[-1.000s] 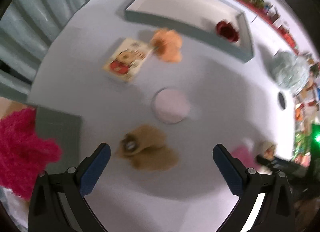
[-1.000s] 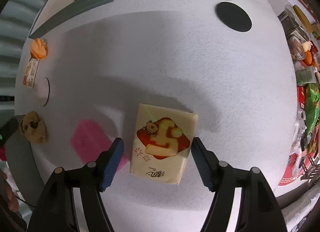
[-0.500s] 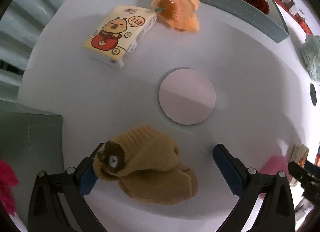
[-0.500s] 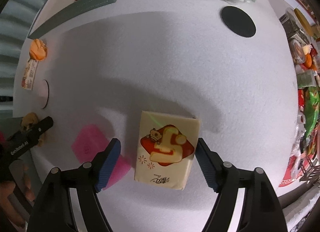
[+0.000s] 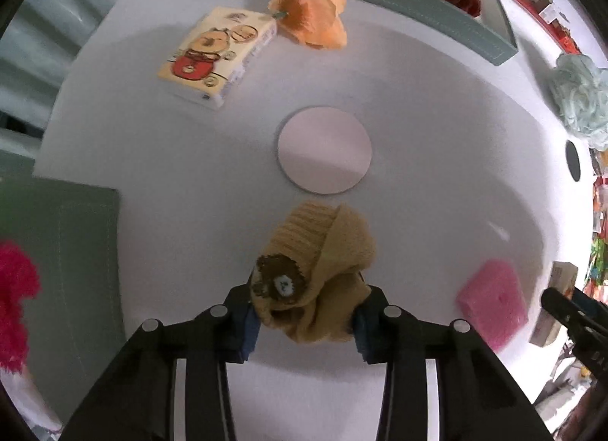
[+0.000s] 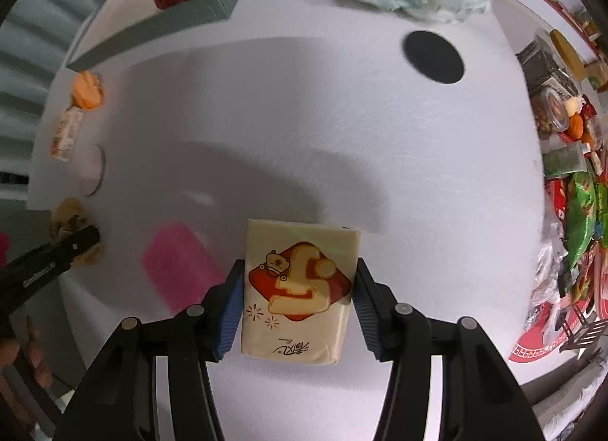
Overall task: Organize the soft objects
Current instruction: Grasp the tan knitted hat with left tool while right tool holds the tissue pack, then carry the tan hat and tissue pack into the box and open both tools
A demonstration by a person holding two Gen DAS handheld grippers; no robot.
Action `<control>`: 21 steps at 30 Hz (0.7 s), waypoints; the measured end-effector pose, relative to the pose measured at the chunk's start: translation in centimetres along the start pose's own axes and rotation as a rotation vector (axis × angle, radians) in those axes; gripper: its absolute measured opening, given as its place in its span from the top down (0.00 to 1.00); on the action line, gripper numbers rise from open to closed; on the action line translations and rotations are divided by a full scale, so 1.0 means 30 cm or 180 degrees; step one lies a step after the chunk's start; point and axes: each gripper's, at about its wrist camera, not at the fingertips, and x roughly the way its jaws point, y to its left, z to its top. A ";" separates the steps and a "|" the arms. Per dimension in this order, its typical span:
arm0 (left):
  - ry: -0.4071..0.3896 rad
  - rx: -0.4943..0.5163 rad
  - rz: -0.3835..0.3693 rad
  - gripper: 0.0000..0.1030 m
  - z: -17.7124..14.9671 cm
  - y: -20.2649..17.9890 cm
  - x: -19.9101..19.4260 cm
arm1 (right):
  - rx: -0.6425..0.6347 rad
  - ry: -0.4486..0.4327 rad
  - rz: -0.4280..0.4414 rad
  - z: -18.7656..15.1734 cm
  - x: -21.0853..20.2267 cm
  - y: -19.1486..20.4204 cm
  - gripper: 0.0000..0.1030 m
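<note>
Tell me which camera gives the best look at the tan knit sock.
The left wrist view. There the tan knit sock fills the centre, bunched between the closing left gripper pads, its brown animal patch clear. The right wrist view shows it only small at the left edge, partly hidden behind the left gripper's black finger.

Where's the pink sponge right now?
The pink sponge lies flat on the white table, just left of the tissue pack between the right gripper's fingers in the right wrist view; the left wrist view shows it at lower right.
</note>
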 end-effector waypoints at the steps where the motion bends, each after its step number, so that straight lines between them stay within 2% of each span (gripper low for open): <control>1: -0.0036 0.0033 -0.0015 0.61 -0.013 -0.001 -0.013 | -0.0010 -0.0009 0.0023 -0.005 -0.015 -0.005 0.45; 6: -0.0160 0.0217 -0.0137 0.61 -0.115 -0.012 -0.107 | -0.0067 -0.0074 0.0088 -0.037 -0.110 0.003 0.45; 9: -0.0190 0.0229 -0.0206 0.61 -0.134 0.008 -0.150 | -0.0180 -0.0088 0.0110 -0.064 -0.141 0.037 0.45; 11: -0.0203 0.0248 -0.0220 0.61 -0.176 0.007 -0.231 | -0.0249 -0.0094 0.0138 -0.061 -0.193 0.073 0.45; 16: -0.0237 0.0188 -0.0235 0.61 -0.246 0.046 -0.321 | -0.0398 -0.0125 0.0171 -0.151 -0.286 0.137 0.45; 18: -0.0261 0.0171 -0.0246 0.61 -0.270 0.022 -0.395 | -0.0459 -0.0140 0.0184 -0.169 -0.298 0.181 0.45; 21: -0.0332 0.0185 -0.0281 0.61 -0.333 0.077 -0.449 | -0.0594 -0.0184 0.0203 -0.219 -0.351 0.241 0.45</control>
